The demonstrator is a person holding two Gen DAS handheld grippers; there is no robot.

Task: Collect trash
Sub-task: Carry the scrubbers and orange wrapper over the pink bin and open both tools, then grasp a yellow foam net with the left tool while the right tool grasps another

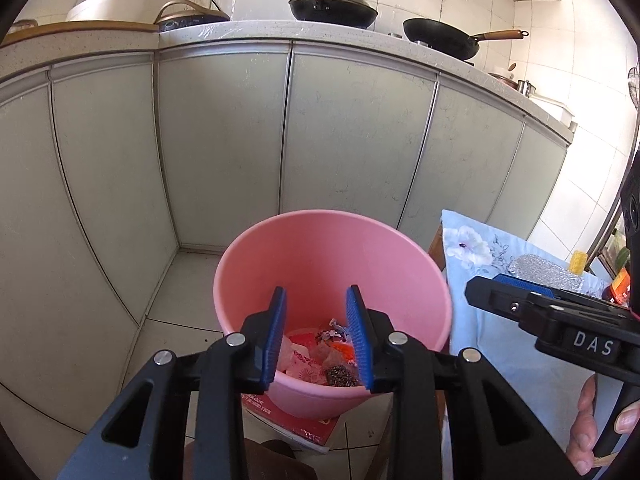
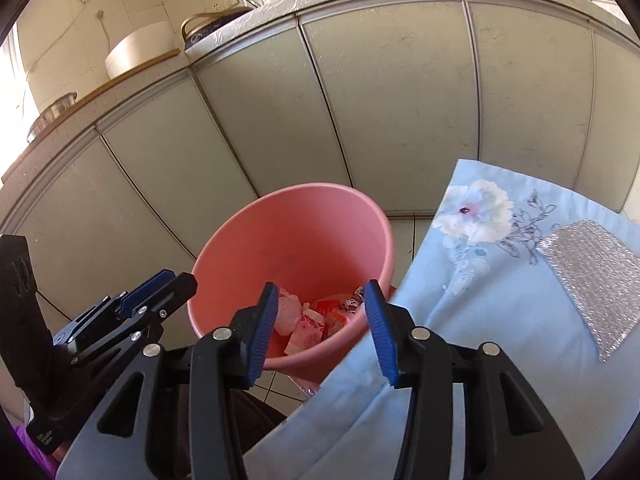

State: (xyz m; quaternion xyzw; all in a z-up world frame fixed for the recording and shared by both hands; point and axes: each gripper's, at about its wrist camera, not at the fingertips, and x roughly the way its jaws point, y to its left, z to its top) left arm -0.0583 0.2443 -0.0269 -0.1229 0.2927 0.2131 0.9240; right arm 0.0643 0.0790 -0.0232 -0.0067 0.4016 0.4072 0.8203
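A tiled kitchen with grey-green cabinet doors point(image 1: 224, 140) under a speckled surface point(image 1: 280, 32) carrying pans fills the background. In front of the cabinets, on the floor, stands the pink bucket point(image 1: 332, 248), and just beside the bucket, to its right in both views, lies a blue floral cloth point(image 2: 480, 280) with a silver bubble-wrap pouch point(image 2: 588, 280) on it, well apart from the bucket. At the bucket's bottom sits the trash point(image 1: 320, 356): crumpled wrappers and paper scraps. Over the bucket's near rim hang the left hand-held gripper point(image 1: 318, 336) and the right hand-held gripper point(image 2: 324, 328), both with jaws apart and nothing between the pads. This looks like the drop-off step, with both loads released into the bucket. The next move probably calls for swinging away from the bucket toward the cloth, perhaps for the pouch.
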